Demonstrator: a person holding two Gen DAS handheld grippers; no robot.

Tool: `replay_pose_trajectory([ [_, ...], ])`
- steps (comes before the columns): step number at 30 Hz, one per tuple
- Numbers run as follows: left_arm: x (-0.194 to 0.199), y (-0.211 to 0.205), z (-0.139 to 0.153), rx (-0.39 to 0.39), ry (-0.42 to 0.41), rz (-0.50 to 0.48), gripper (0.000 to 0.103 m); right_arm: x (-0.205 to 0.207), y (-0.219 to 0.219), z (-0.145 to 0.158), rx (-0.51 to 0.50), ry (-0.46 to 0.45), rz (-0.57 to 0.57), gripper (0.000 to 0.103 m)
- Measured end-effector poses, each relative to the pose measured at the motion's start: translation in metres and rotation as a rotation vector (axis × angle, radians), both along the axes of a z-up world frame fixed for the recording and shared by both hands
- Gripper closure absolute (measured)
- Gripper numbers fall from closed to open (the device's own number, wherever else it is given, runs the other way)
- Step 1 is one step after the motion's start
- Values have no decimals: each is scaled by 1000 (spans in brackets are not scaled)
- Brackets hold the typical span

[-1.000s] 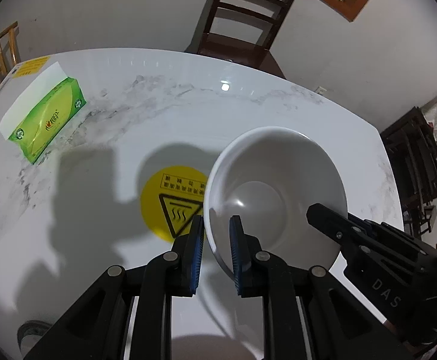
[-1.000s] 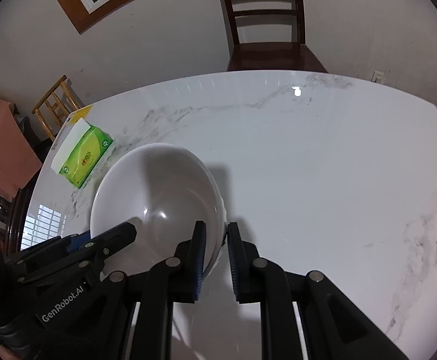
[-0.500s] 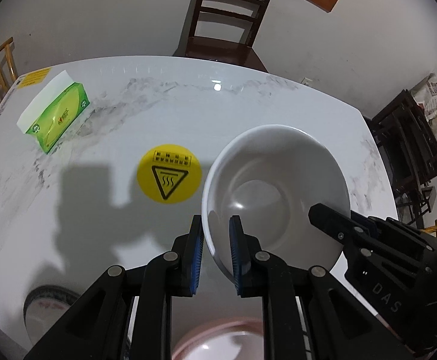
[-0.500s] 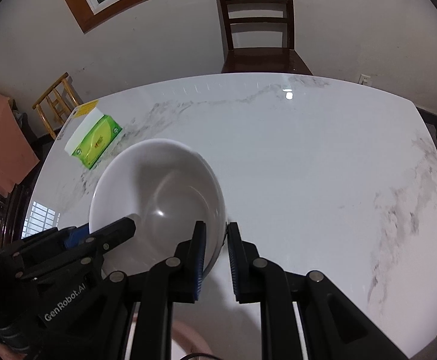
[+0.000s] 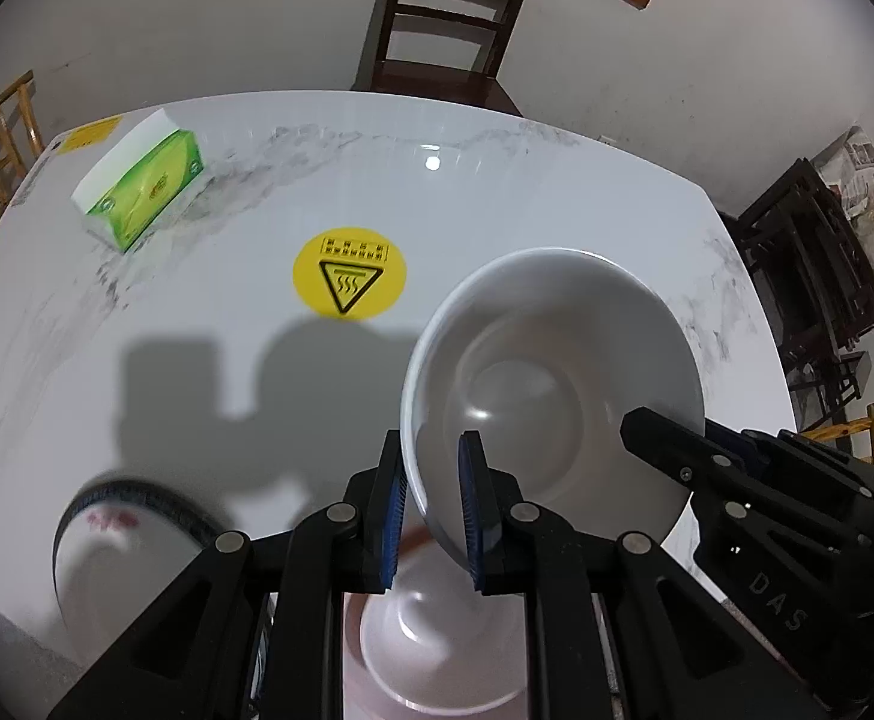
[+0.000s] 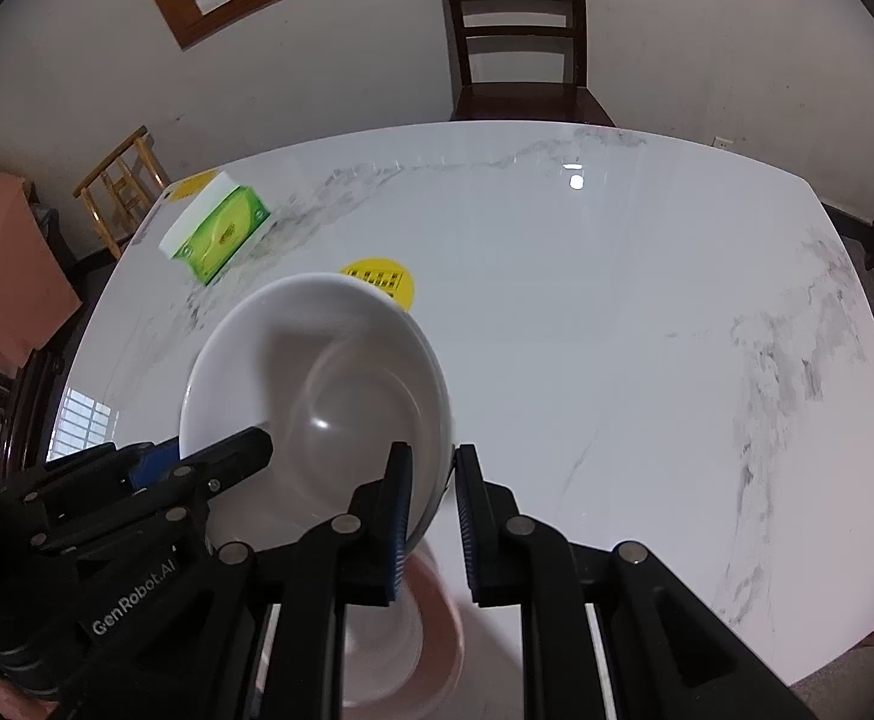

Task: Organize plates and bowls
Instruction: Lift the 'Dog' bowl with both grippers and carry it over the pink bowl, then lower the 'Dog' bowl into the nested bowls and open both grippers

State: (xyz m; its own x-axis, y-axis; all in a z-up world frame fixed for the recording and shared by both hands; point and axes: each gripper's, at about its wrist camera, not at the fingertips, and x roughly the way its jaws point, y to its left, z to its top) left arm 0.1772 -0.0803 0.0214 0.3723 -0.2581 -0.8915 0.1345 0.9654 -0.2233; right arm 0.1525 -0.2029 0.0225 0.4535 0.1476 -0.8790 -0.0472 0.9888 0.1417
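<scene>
Glossy white marble-veined tabletop [image 5: 557,192], round yellow warning sticker [image 5: 349,278] flat on it. Smooth white glazed round bowl [image 5: 557,384] held above table; left gripper [image 5: 434,510], right gripper [image 6: 428,510] both pinching opposite rims. Pink-rimmed dish [image 5: 437,648] below.

I've got the white bowl [image 5: 551,390] up off the marble, tilted, hollow facing me, empty and glossy. Below it sits a pink-rimmed plate [image 5: 437,648] at the near edge, blurred. Off to my left lies a white plate with a dark patterned rim [image 5: 125,534] and red marks.
</scene>
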Motion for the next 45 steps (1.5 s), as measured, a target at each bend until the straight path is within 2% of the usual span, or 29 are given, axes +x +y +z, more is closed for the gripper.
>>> replay_pose_trajectory([
  [8, -37, 10, -4, 19, 4, 1, 89, -38, 10, -14, 16, 29, 16, 88],
  [19, -66, 19, -20, 47, 50, -7, 89, -66, 22, -36, 22, 83, 33, 88],
  [33, -82, 17, -39, 70, 92, -27, 89, -77, 22, -56, 40, 139, 28, 88],
  [45, -81, 16, -50, 74, 120, -37, 89, -72, 23, -67, 49, 166, 23, 85],
])
